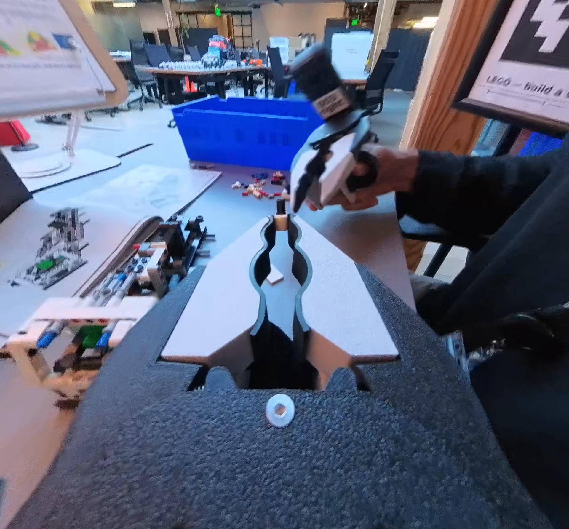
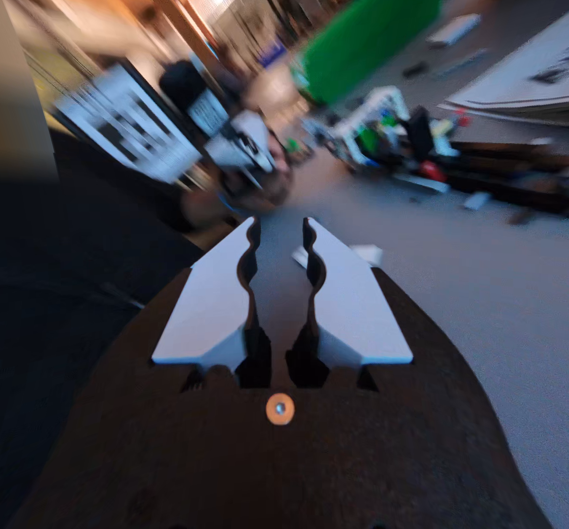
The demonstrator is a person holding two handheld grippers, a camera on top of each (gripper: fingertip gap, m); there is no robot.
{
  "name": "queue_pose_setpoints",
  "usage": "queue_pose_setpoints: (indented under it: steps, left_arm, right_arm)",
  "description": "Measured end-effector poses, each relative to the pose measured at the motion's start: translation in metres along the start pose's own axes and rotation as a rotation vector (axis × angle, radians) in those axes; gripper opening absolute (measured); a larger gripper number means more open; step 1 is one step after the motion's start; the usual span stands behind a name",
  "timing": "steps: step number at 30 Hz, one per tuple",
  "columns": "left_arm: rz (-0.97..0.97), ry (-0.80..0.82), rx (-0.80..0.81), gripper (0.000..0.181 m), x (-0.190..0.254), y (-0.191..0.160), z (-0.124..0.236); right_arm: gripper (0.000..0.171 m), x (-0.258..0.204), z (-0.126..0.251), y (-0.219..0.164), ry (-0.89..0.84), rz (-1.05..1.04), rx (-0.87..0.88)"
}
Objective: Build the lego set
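Over the grey worktop [image 1: 354,237], left gripper [image 1: 280,221] jaws clamp a small tan-and-black peg piece [image 1: 280,218]; right gripper [image 2: 281,221] jaws apart, seemingly empty through blur.

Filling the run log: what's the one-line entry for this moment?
left gripper: shut on tan-and-black piece | right gripper: open, empty | loose bricks on table

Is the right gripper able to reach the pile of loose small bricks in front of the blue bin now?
Probably yes. The right gripper is open and empty, and in the left wrist view it hangs close beside the loose bricks near the blue bin. Nothing visible stands between them. The left gripper is busy holding a tan piece.
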State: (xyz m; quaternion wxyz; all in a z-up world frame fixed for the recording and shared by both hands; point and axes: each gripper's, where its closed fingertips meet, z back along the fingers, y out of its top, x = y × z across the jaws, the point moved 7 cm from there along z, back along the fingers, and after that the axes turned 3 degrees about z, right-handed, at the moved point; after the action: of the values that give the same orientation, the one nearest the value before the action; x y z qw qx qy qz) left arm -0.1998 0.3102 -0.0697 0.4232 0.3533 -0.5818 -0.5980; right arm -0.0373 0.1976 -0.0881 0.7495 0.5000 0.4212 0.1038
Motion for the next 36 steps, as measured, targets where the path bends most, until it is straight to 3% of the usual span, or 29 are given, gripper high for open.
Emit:
queue_pose_setpoints:
  steps: [3, 12, 31, 36]
  left_arm:
    - [-0.022, 0.046, -0.075, 0.007, -0.001, -0.013, 0.001]
    - [-0.171, 0.149, -0.199, 0.007, 0.01, -0.027, -0.01]
    - [-0.144, 0.114, -0.131, 0.007, 0.011, -0.022, -0.003]
    - [-0.225, 0.128, -0.168, 0.007, 0.014, -0.025, -0.007]
  right_arm:
    - [0.033, 0.004, 0.003, -0.028, -0.238, 0.21, -0.295]
    - [0.031, -0.014, -0.029, -0.056, -0.662, 0.25, -0.332]
    - [0.019, -0.015, -0.043, -0.062, -0.811, 0.303, -0.399]
    - [0.016, -0.015, -0.04, -0.059, -0.807, 0.352, -0.429]
